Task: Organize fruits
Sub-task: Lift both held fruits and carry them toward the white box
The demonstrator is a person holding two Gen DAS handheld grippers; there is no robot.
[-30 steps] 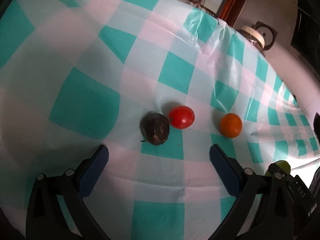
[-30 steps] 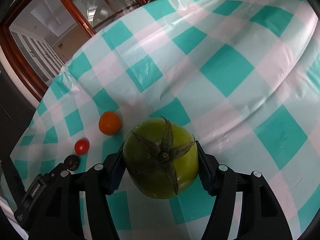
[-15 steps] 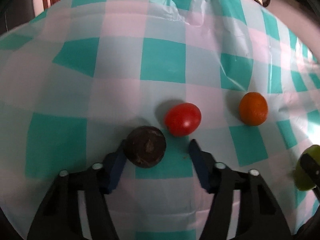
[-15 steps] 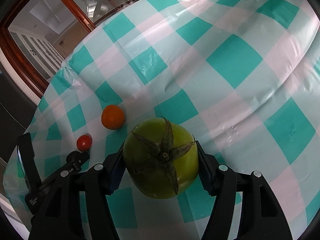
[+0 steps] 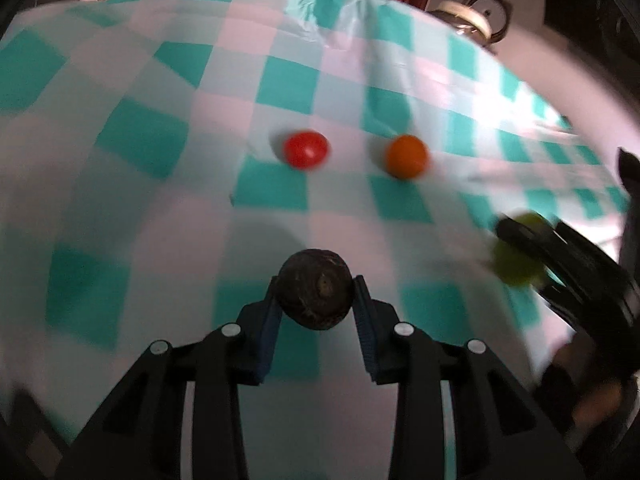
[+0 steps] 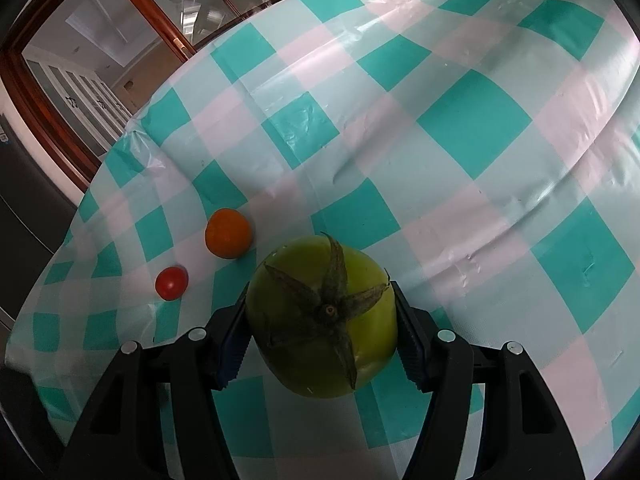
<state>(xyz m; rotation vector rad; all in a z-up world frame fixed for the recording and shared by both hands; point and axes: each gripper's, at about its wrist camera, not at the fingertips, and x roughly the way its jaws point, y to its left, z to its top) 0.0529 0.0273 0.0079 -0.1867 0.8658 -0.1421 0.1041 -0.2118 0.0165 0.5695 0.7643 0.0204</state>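
Observation:
My left gripper (image 5: 316,300) is shut on a dark, wrinkled round fruit (image 5: 315,289) and holds it above the checked cloth. A red tomato (image 5: 305,149) and an orange fruit (image 5: 406,156) lie on the cloth beyond it. My right gripper (image 6: 322,320) is shut on a big green tomato (image 6: 322,322) with a dry star-shaped calyx. In the right wrist view the orange fruit (image 6: 228,233) and the red tomato (image 6: 171,282) lie to the left. The right gripper and the green tomato (image 5: 516,264) also show blurred at the right of the left wrist view.
A teal, pink and white checked plastic tablecloth (image 6: 472,128) covers the table. Its edge drops off at the left in the right wrist view, by a wood-framed glass door (image 6: 120,12). A round appliance (image 5: 468,12) stands beyond the far edge.
My left gripper has shut on the dark fruit and lifted it back from the red tomato. My right gripper still holds the green tomato and has shifted a little.

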